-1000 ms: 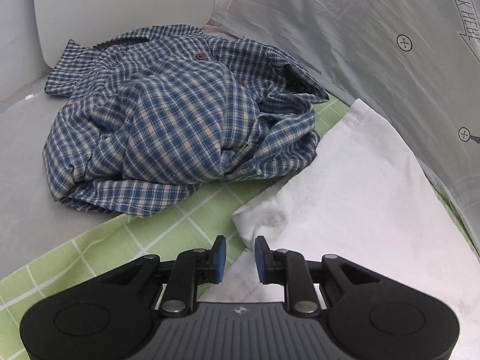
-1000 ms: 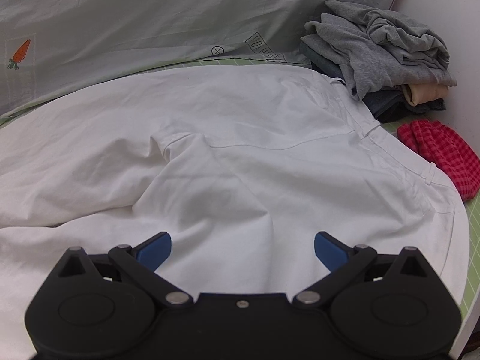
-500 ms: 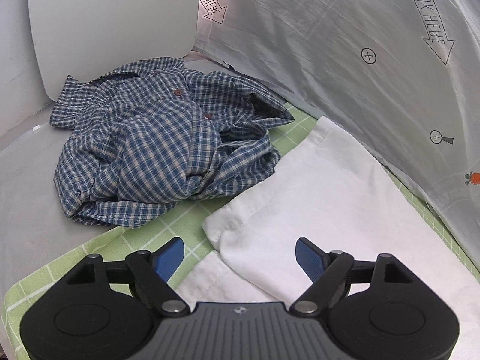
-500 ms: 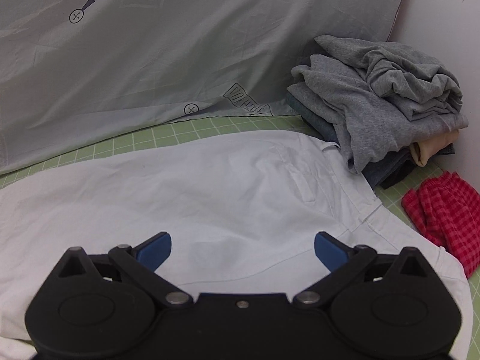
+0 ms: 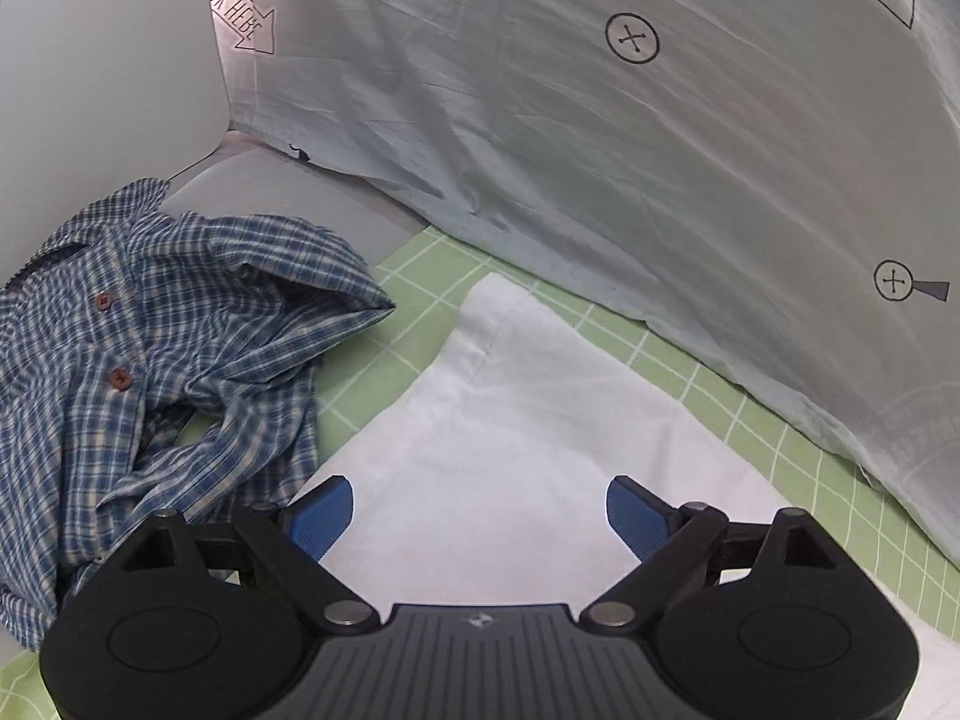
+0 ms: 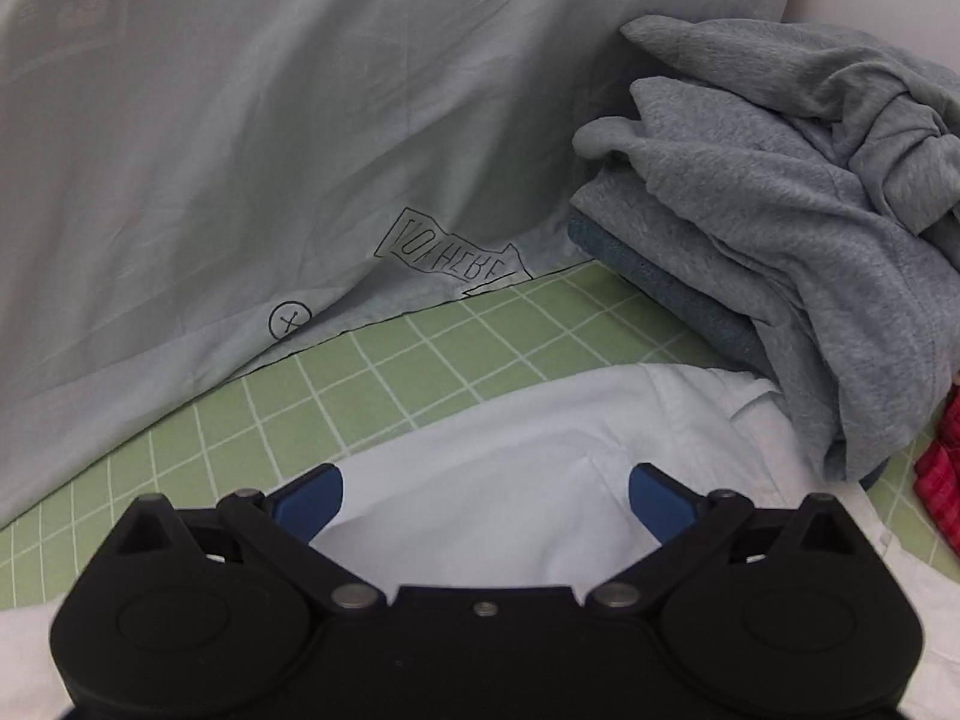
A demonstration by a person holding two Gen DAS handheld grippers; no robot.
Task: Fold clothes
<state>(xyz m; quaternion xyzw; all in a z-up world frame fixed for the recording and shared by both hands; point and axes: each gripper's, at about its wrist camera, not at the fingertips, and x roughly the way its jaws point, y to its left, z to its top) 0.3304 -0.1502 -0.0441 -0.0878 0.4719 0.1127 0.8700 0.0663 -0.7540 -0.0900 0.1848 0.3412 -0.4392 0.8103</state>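
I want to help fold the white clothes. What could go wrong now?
The blue checked shirt lies crumpled right beside the white garment, so the open left claw might pinch it too. On the other side, the grey pile hangs over the white cloth's edge, so pulling with the open right claw might topple it.

left: plaid shirt (image 5: pixel 150 360) crowds | right: grey stack (image 6: pixel 780 252) blocks | middle: free

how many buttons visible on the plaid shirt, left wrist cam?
2. Both are reddish-brown, on the blue plaid shirt at left: one upper, one just below it. Crumpled folds may hide more.
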